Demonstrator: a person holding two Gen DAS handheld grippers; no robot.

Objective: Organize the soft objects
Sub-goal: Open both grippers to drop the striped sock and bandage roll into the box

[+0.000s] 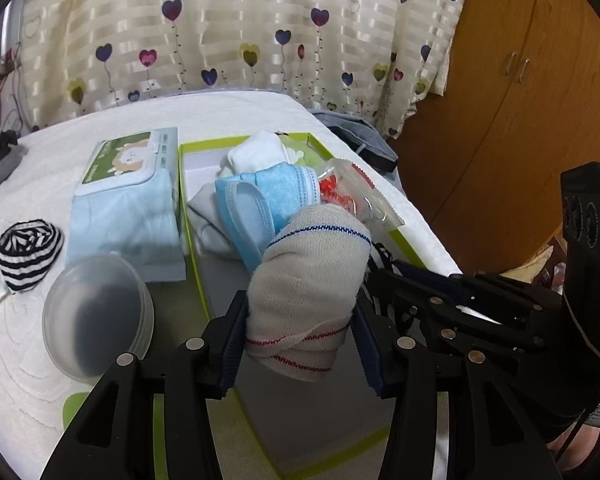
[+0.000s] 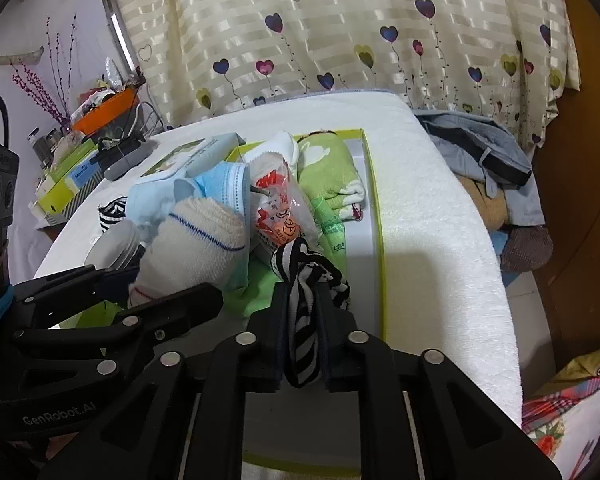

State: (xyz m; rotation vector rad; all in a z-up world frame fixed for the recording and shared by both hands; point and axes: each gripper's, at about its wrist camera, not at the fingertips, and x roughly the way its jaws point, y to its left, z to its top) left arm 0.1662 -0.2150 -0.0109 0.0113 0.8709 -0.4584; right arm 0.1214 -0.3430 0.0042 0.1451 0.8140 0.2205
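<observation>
In the left wrist view, the left gripper (image 1: 300, 336) stood wide, its pads pressed on the near end of a bandage roll (image 1: 312, 280) held above the green box (image 1: 198, 256), just near of the blue masks (image 1: 268, 200); a second striped bundle (image 1: 28, 256) lay far left on the bed (image 1: 100, 120). Lowering the roll into the bare near floor before letting go would probably keep it from tipping. In the right wrist view, the right gripper (image 2: 302, 320), nearly closed, pinched a striped sock (image 2: 304, 312) over the box's near right part; it seemed wise to set it beside the green cloth (image 2: 328, 172), clear of the other claw.
</observation>
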